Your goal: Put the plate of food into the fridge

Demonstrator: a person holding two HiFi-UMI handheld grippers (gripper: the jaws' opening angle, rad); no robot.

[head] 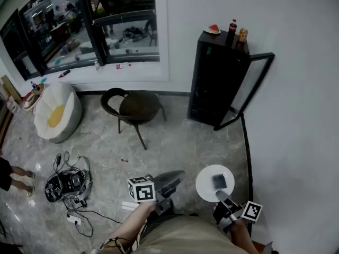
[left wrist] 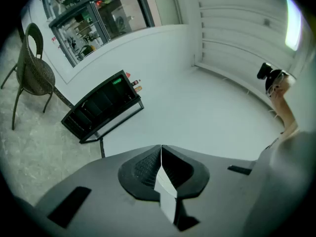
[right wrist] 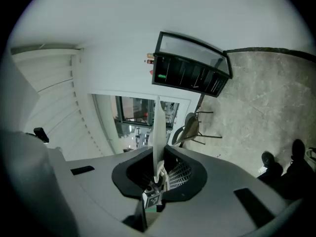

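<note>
A: Right hand-held gripper [right wrist: 159, 177]?
B: Clenched on the plate [right wrist: 158, 127] rim, edge-on here — head view shows it round, well apart from the open fridge [head: 216, 81].
A: Left hand-held gripper [left wrist: 161, 169]?
B: Jaws together, nothing between.

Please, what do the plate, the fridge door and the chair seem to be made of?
Plate: probably glazed ceramic or plastic; plain white, smooth, thin edge. Fridge door: clear glass in a black frame; the wall shows through. Chair: dark woven-looking seat, maybe rattan, on thin dark legs, likely metal.
</note>
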